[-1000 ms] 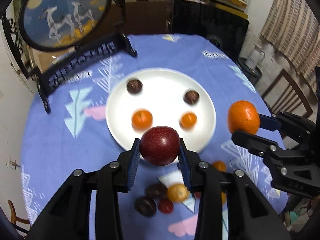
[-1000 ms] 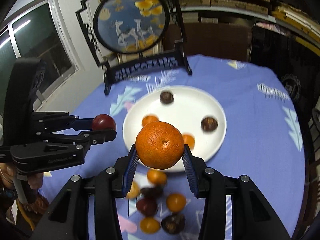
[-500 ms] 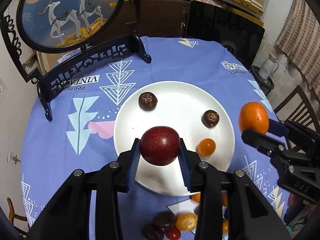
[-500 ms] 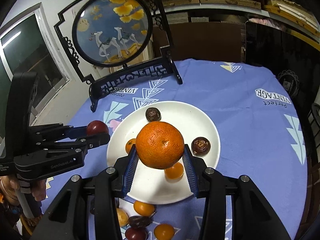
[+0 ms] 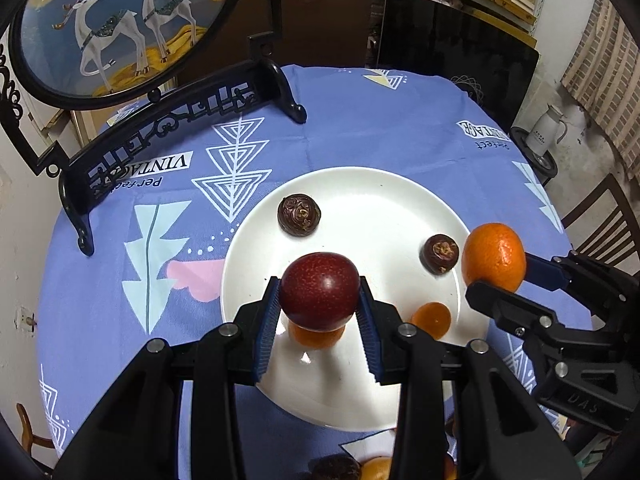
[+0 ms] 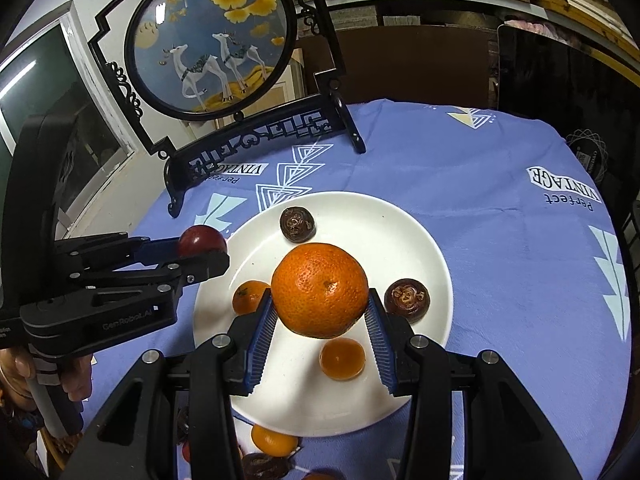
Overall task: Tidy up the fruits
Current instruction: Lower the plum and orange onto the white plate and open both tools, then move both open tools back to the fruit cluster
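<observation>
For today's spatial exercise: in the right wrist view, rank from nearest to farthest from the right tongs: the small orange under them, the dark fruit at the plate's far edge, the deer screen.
1. Small orange, beneath the right tongs.
2. Dark fruit, plate's far edge.
3. Deer screen, table's far left.

I see a round deer picture in an ornate black stand at the table's far edge; a white jug and wooden chair sit beyond.
</observation>
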